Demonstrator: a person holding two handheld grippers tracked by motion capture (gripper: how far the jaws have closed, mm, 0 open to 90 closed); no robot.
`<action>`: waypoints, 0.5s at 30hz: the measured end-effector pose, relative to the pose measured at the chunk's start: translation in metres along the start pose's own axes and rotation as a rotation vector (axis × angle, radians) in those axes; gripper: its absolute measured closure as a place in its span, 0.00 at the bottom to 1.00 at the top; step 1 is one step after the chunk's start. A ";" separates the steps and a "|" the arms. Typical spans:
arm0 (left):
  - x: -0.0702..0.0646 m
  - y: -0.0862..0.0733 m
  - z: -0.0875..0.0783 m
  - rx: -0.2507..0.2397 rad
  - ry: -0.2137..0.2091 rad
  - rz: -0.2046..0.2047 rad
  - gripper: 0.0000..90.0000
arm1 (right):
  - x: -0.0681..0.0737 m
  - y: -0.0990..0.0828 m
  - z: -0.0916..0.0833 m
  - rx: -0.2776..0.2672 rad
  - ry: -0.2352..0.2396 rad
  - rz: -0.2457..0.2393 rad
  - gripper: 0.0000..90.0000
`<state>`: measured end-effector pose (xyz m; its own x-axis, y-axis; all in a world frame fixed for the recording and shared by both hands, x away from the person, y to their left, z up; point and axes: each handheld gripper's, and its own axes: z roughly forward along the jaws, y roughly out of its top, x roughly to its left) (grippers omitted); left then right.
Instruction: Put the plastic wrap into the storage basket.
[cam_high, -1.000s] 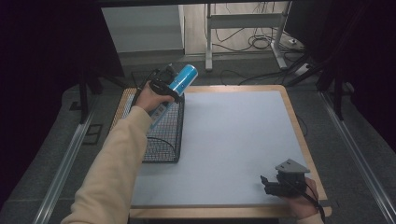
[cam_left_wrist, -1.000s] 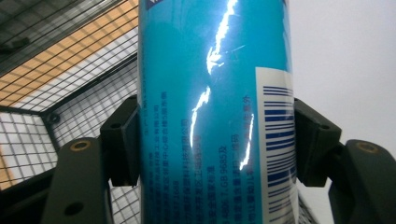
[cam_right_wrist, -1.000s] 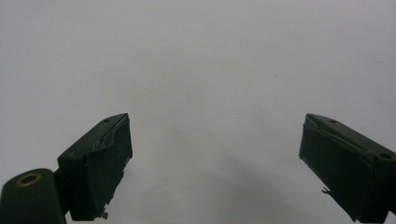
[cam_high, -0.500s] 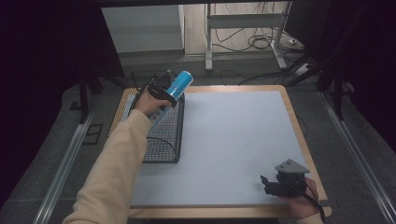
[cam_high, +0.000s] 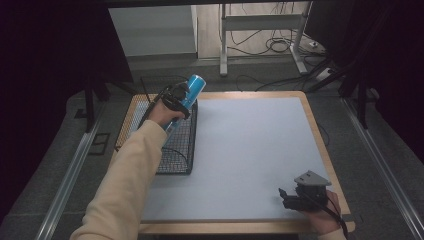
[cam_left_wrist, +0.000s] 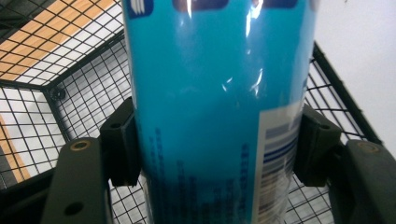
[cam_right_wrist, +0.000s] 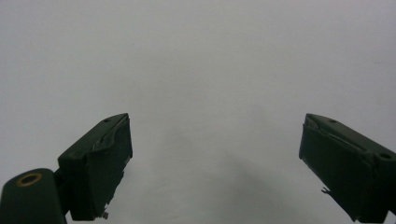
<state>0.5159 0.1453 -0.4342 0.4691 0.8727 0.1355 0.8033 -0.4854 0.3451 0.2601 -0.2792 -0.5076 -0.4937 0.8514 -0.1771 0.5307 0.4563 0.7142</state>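
A tall blue can (cam_high: 189, 94) is held tilted over the black wire basket (cam_high: 175, 150) at the table's left side. My left gripper (cam_high: 176, 104) is shut on the blue can (cam_left_wrist: 219, 112), its two pads (cam_left_wrist: 122, 140) pressing the can's sides, with the basket's mesh (cam_left_wrist: 60, 107) right below. Near the front right corner of the table my right gripper (cam_high: 287, 196) rests low and open. In the right gripper view its jaws stand wide apart over the white table top (cam_right_wrist: 205, 70), with nothing between them (cam_right_wrist: 215, 168).
The white table top (cam_high: 250, 145) has a wooden border. Around it lie dark floor, metal rails at both sides, and a metal stand with cables behind the far edge.
My left gripper has carried the blue can down and slightly left, lower over the wire basket. The right gripper has stayed in place.
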 end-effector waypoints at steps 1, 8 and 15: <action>0.000 0.000 0.001 0.007 0.002 0.002 0.35 | 0.000 0.000 0.000 0.000 0.000 -0.001 0.11; 0.000 0.001 0.004 0.015 0.021 -0.004 0.35 | 0.000 0.000 0.000 -0.002 0.000 -0.001 0.11; 0.001 0.000 0.006 0.009 0.038 0.006 0.34 | -0.001 0.000 -0.001 -0.005 0.000 -0.002 0.11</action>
<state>0.5191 0.1459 -0.4394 0.4596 0.8711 0.1730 0.8038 -0.4908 0.3363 0.2596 -0.2801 -0.5069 -0.4946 0.8506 -0.1786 0.5266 0.4568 0.7170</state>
